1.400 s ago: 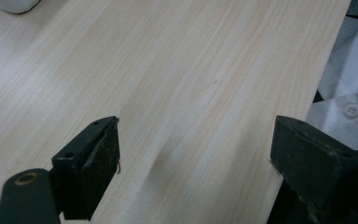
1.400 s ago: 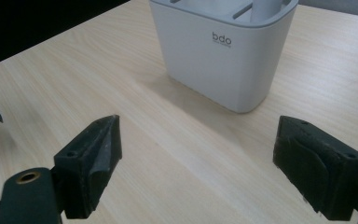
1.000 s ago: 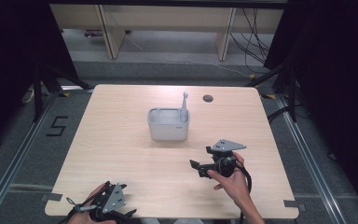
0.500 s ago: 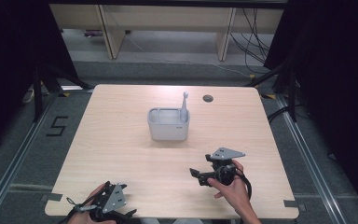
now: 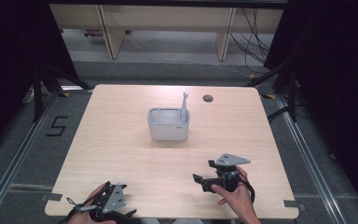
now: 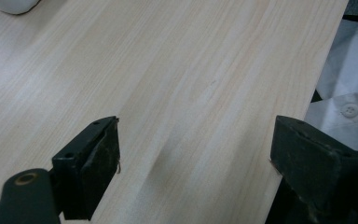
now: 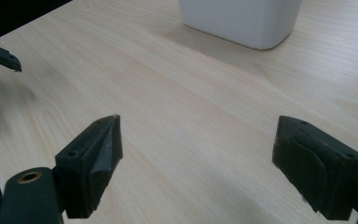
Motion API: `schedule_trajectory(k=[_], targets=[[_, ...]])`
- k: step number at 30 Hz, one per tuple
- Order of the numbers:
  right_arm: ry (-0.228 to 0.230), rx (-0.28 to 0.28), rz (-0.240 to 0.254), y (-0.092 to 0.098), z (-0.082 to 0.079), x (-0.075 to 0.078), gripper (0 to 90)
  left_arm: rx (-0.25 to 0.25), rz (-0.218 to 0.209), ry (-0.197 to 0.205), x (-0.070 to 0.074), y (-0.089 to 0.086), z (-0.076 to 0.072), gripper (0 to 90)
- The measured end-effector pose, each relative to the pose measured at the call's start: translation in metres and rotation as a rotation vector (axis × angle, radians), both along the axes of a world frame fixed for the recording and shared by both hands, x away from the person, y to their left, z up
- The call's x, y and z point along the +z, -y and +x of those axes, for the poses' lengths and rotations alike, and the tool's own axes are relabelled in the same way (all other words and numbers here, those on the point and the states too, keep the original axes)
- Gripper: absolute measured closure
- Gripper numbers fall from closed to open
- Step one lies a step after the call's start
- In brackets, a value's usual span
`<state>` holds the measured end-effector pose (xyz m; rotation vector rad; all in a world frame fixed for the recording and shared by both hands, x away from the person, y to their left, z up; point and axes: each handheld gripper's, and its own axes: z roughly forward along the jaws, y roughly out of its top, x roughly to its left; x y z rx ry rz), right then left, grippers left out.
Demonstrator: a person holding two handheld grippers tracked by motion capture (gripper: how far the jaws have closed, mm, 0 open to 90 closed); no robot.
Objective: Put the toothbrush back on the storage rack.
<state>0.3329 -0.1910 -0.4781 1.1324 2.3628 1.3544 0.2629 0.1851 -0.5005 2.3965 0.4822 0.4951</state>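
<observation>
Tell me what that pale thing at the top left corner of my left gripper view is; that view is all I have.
Observer: It is a pale grey rectangular plastic tub, standing at the middle of the light wooden table.
Operator: Anything in it?
Observer: A slim grey handle sticks up from its far right corner.
Operator: And the right gripper?
Observer: The right gripper is near the table's front edge, right of the tub, its fingers wide open and empty.
</observation>
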Motion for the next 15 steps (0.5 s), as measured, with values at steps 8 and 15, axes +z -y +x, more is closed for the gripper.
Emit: schedule_trajectory(k=[8, 15], targets=[[0.015, 0.005, -0.013, 0.004, -0.008, 0.0, 16.4, 0.001, 0.001, 0.0, 0.0, 0.0, 0.0, 15.4], [-0.001, 0.022, -0.033, 0.003, -0.015, -0.002, 15.8, 0.001, 0.003, -0.002, 0.0, 0.0, 0.0, 15.5]])
